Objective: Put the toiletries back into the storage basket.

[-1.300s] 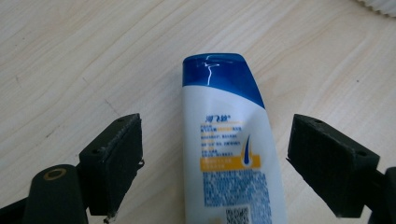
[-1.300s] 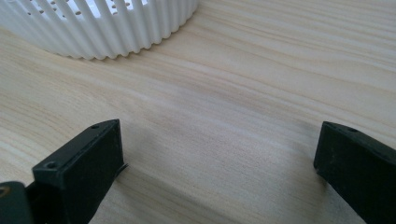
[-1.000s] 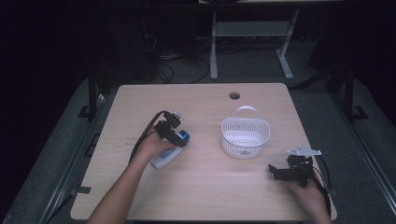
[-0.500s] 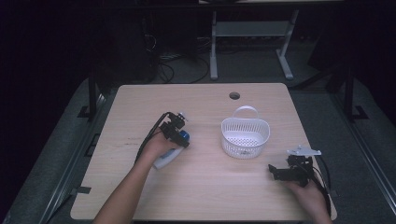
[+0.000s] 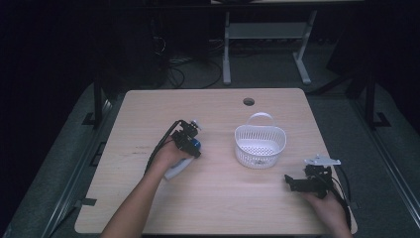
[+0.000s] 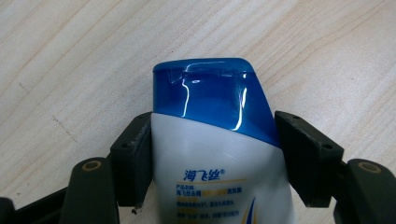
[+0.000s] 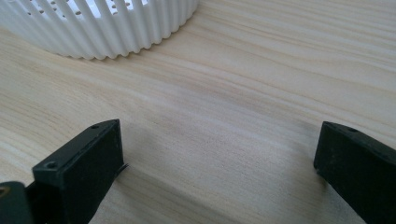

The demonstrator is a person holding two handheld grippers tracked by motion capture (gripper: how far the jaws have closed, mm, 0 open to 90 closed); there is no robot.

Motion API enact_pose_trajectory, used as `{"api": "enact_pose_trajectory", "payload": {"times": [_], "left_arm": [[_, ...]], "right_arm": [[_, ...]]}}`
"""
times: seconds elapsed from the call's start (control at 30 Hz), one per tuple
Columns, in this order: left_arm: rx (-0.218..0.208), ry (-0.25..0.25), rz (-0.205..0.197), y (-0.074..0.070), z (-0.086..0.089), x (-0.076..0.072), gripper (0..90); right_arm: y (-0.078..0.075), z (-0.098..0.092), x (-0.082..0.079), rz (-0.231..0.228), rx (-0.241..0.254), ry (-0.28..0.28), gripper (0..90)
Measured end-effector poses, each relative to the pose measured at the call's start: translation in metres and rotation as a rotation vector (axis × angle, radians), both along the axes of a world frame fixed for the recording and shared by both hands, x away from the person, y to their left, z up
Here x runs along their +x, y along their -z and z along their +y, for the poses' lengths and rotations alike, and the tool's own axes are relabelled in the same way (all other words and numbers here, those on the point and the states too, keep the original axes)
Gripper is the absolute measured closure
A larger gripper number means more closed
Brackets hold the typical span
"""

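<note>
Left tongs (image 6: 212, 154) clamp bottle (image 6: 215, 140) below cap.

My left claw (image 6: 212, 158) was clamped on the white bottle with the blue cap (image 6: 217, 140), its jaws pressed against both sides just below the cap. The left forearm (image 5: 133, 203) reached in from the bottom edge toward the middle-left of the table (image 5: 148, 114). My right claw (image 5: 293, 182) sat low near the right front corner, jaws spread wide and holding nothing, pointing left.
</note>
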State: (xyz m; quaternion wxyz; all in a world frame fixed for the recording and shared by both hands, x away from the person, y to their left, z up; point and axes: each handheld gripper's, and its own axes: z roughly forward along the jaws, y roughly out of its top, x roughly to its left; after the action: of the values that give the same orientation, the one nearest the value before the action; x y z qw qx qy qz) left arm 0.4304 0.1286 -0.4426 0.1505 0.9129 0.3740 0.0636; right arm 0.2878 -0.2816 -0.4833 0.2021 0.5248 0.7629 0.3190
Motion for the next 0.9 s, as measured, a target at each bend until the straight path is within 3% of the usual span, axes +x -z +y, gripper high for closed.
{"api": "enact_pose_trajectory", "payload": {"times": [0.53, 0.9], "left_arm": [[0.011, 0.022, -0.007, -0.001, -0.003, -0.002, 37.0], [-0.028, 0.032, -0.026, -0.012, 0.003, -0.007, 37.2]], "right_arm": [[0.0, 0.0, 0.0, -0.001, 0.0, -0.003, 0.9], [0.0, 0.0, 0.0, -0.001, 0.001, -0.002, 0.9]]}}
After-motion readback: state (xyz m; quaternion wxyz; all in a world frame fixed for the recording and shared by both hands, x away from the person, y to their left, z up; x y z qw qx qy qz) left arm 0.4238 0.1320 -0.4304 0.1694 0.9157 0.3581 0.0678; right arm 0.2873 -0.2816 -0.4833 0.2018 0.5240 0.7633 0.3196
